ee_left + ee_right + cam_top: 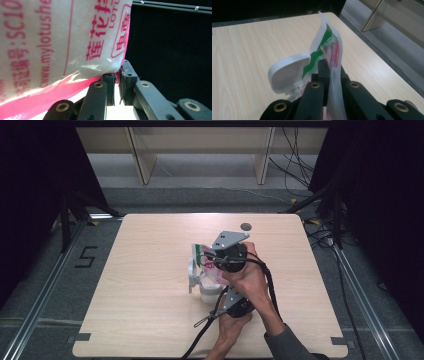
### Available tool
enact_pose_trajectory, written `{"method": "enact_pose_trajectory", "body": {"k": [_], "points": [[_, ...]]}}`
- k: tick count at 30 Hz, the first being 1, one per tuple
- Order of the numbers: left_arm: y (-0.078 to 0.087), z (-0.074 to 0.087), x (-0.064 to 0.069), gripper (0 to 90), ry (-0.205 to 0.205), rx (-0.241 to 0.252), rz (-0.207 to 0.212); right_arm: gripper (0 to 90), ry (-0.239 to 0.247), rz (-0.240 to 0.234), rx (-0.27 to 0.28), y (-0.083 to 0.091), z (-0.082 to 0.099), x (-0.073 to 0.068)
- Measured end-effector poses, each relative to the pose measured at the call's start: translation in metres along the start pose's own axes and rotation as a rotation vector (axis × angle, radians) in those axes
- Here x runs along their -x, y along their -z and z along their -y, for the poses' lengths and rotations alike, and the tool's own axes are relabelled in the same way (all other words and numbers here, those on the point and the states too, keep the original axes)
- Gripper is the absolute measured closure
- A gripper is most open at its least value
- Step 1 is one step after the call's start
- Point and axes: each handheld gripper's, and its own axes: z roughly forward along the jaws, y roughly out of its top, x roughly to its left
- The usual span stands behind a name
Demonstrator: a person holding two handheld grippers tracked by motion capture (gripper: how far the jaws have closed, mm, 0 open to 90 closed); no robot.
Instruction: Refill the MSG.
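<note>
Centre frame: holding pouch [206,256] tilted over white container [209,292] just below; right gripper [216,256] clamping upper edge, left gripper [220,301] pinching lower corner, both jaws narrow.

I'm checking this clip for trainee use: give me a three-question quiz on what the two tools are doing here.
1. True or false: the right tool is shut on the bag.
2. What does the left tool pinch? A) the jar's lid B) the bag's edge C) a cable
3. How does the lid of the white jar stand?

Key
1. True: its jaws clamp the thin plastic between them.
2. B: in the left gripper view the jaws close on the corner of the bag.
3. Flipped open, standing up beside the bag.
</note>
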Motion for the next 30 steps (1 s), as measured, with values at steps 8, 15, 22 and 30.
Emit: {"method": "enact_pose_trajectory", "body": {"k": [8, 15, 22, 30], "points": [[0.0026, -0.0017, -0.0005, 83.6, -0.001, -0.029, 0.02, 88.5, 0.005, -0.001, 0.001, 0.0003, -0.0002, 0.0002], [0.0039, -0.0022, -0.001, 83.6, -0.002, -0.036, 0.034, 88.5, 0.001, 0.001, 0.003, 0.0011, -0.0006, 0.0007], [0.0045, -0.0015, -0.0004, 83.5, -0.01, -0.036, -0.003, 88.7, -0.023, 0.005, 0.015, 0.0034, 0.0001, 0.002], [0.006, 0.0005, -0.0014, 83.5, -0.021, -0.053, -0.017, 89.7, -0.021, 0.005, 0.046, 0.0087, 0.0025, 0.0081]]}}
